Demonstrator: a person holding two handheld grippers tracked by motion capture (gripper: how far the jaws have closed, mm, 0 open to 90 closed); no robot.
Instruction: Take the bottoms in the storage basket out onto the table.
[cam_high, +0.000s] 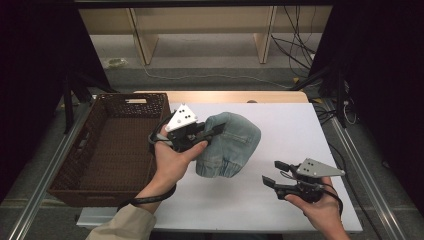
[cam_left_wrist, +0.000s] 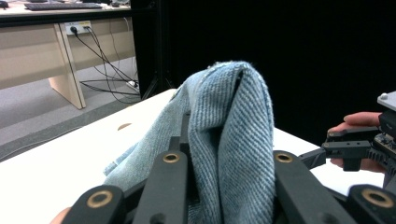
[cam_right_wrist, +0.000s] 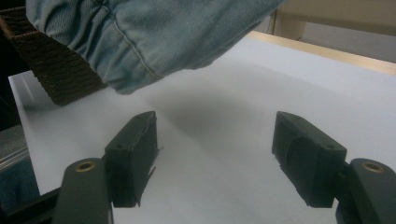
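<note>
Here, going from the left, a dark brown woven rectangular basket (cam_high: 107, 145) is sitting at the left edge of the white tabletop (cam_high: 290, 130), and nothing is showing inside it. Just to its right, the left gripper (cam_high: 214, 129) is pinching a fold of the pale blue denim garment (cam_high: 232, 145); in the left gripper view the cloth (cam_left_wrist: 233, 135) is rising in a ridge between the fingers (cam_left_wrist: 168, 186), which are pressing together on it. The garment is lying bunched near the middle of the tabletop, close beside the basket's right wall, and one gathered end seems to be lifting clear of the surface in the right gripper view (cam_right_wrist: 140, 42).

Farther right, the right gripper (cam_high: 274, 172) is hovering over bare tabletop, well apart from the denim, with its fingers (cam_right_wrist: 133, 154) standing spread and holding nothing.

As for handling, the denim is looking soft and limp but fairly thick, so it is likely drooping and swinging wherever it is not supported, and is hardly fragile. A single pinch on a fold is probably enough to carry it, though a doubled layer or the stitched, gathered hem is offering the firmer hold. The loose ends could catch on the basket's rim going over.
</note>
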